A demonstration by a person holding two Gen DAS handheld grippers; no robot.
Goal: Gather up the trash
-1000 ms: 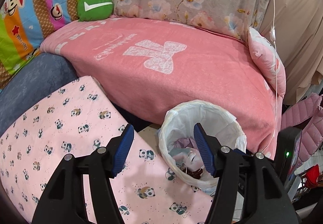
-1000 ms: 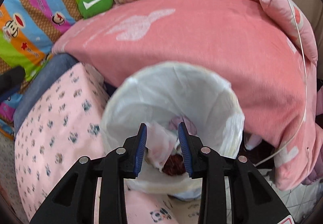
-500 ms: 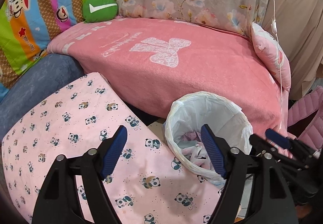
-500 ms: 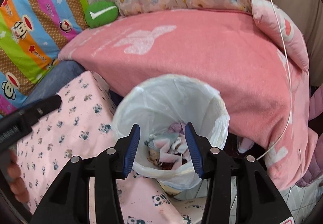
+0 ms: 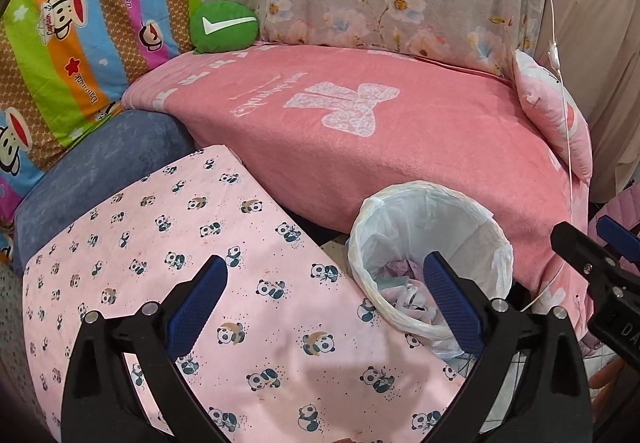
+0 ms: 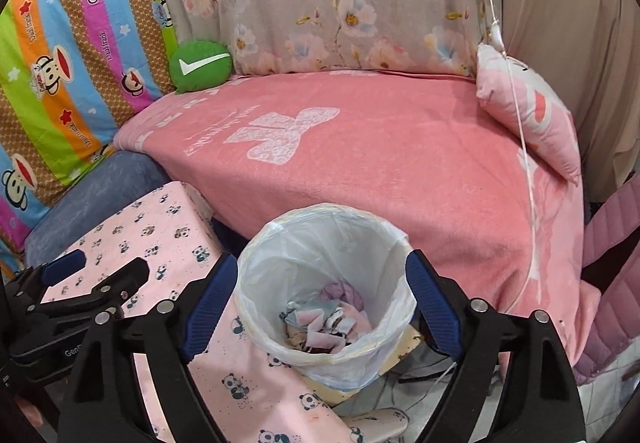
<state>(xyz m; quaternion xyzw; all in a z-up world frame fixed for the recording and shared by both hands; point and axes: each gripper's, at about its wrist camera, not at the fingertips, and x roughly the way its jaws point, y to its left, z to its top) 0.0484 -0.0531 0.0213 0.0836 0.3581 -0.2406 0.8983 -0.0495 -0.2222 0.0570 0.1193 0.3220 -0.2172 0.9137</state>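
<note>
A small bin (image 6: 325, 267) lined with a white plastic bag stands on the floor between the pink sofa and a panda-print cover. Crumpled pink, grey and purple scraps of trash (image 6: 320, 321) lie at its bottom. My right gripper (image 6: 322, 279) hovers above the bin, jaws opening wide with nothing between them. My left gripper (image 5: 322, 277) is over the panda-print cover (image 5: 168, 255), left of the bin (image 5: 430, 243); its jaws are opening too and hold nothing. The right gripper (image 5: 600, 247) shows at the right edge of the left wrist view.
A pink blanket (image 6: 360, 163) covers the sofa seat behind the bin. A green cushion (image 6: 200, 65), a small pink pillow (image 6: 528, 115) with a white cable (image 6: 520, 131) over it, a striped cartoon sheet (image 6: 68, 75) and a blue cushion (image 6: 92, 195) surround it.
Both grippers opened wide. The right one let go of a crumpled scrap over the bin and rose away from it; the bin now looks smaller and more scraps lie inside.
</note>
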